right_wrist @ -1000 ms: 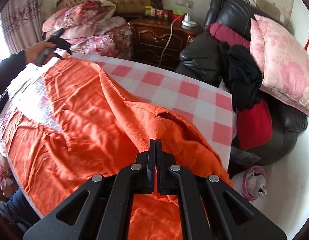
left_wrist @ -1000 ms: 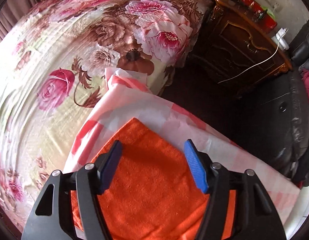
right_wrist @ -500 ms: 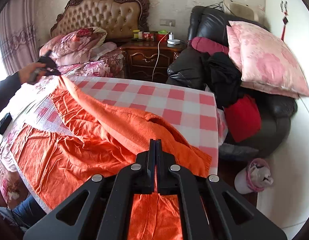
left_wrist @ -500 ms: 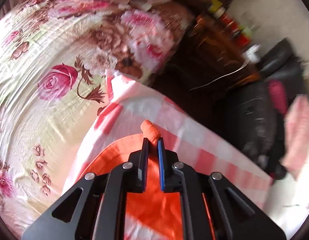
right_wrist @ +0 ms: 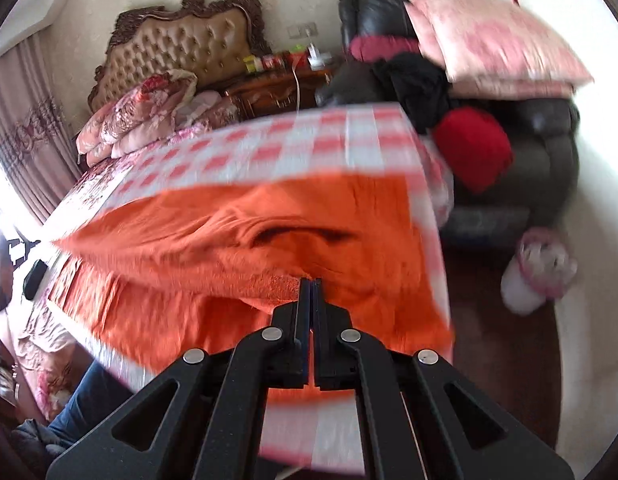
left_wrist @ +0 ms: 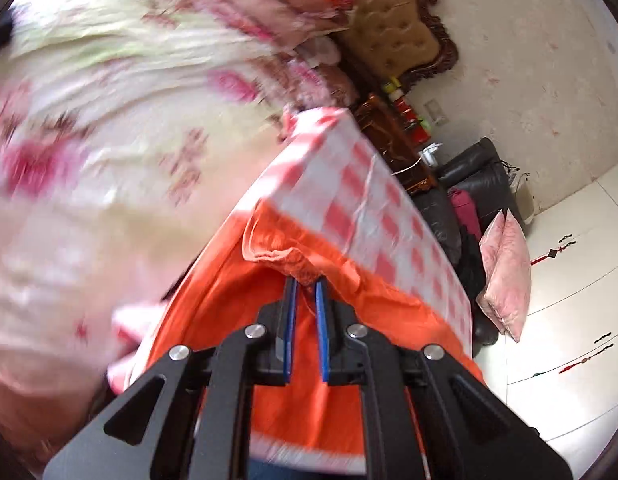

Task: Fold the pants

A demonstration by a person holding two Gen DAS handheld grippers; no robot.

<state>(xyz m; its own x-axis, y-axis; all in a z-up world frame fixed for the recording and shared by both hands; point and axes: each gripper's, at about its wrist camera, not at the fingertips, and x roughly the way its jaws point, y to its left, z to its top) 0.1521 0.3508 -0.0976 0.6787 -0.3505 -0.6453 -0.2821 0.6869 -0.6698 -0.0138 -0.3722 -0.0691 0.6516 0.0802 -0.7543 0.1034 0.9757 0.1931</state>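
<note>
Pants point(right_wrist: 245, 240) in bright orange lie across a red-and-white checked cloth point(right_wrist: 317, 148) spread over a flat surface, and in the right wrist view they fill the middle of the frame. Their long axis there runs from the lower left of the frame toward the right centre, with one layer lifted into a ridge that stretches from a point at the far left edge to the right gripper point(right_wrist: 311, 280) at lower centre. That gripper's jaws are closed tight on the fuzzy orange edge, with no gap visible between the pads. Much of this view is smeared by motion.

In the left wrist view the pants point(left_wrist: 309, 400) sit in the lower centre of the frame, and their visible edge runs along the checked cloth point(left_wrist: 373, 200) from centre toward the lower right. The left gripper point(left_wrist: 306, 284) pinches a bunched fold of the orange fabric between its blue pads point(left_wrist: 290, 320); the jaws stand narrow, parted only by the cloth they hold.

A flowered bedspread point(left_wrist: 109, 160) blurs across the left half of that view. A tufted headboard point(right_wrist: 181, 48) stands at the upper left of the right wrist view, a dark sofa point(right_wrist: 549, 140) with a pink pillow point(right_wrist: 493, 36) at upper right, and a leg in blue jeans point(right_wrist: 85, 396) at lower left.
</note>
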